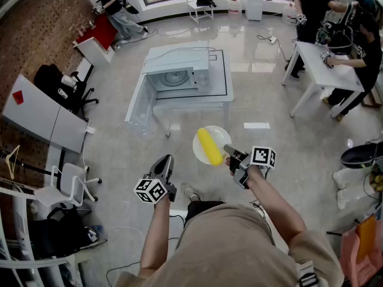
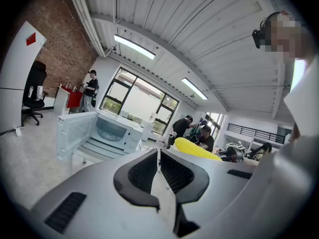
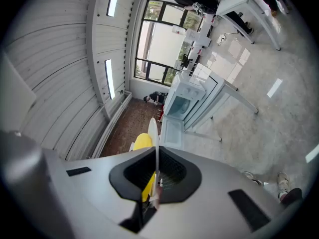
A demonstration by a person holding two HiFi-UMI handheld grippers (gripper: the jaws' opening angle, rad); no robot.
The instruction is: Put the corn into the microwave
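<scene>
A yellow corn cob (image 1: 209, 146) lies on a white plate (image 1: 222, 134) held in the air over the floor. My right gripper (image 1: 231, 153) is shut on the plate's near rim. In the right gripper view the plate (image 3: 154, 132) shows edge-on between the jaws, with the corn (image 3: 141, 142) to its left. The white microwave (image 1: 178, 70) stands on a white table (image 1: 219, 95) ahead, its door (image 1: 138, 103) swung open to the left. Left of the plate my left gripper (image 1: 165, 164) is shut and holds nothing. Past the left gripper (image 2: 159, 151) I see the microwave (image 2: 112, 128) and the corn (image 2: 197, 149).
Two people work at a white desk (image 1: 320, 64) at the back right. Another person (image 1: 114, 8) stands by a red counter at the back left. Office chairs (image 1: 60, 88) and white panels (image 1: 42, 115) line the left side. A dark basin (image 1: 362, 155) sits at the right.
</scene>
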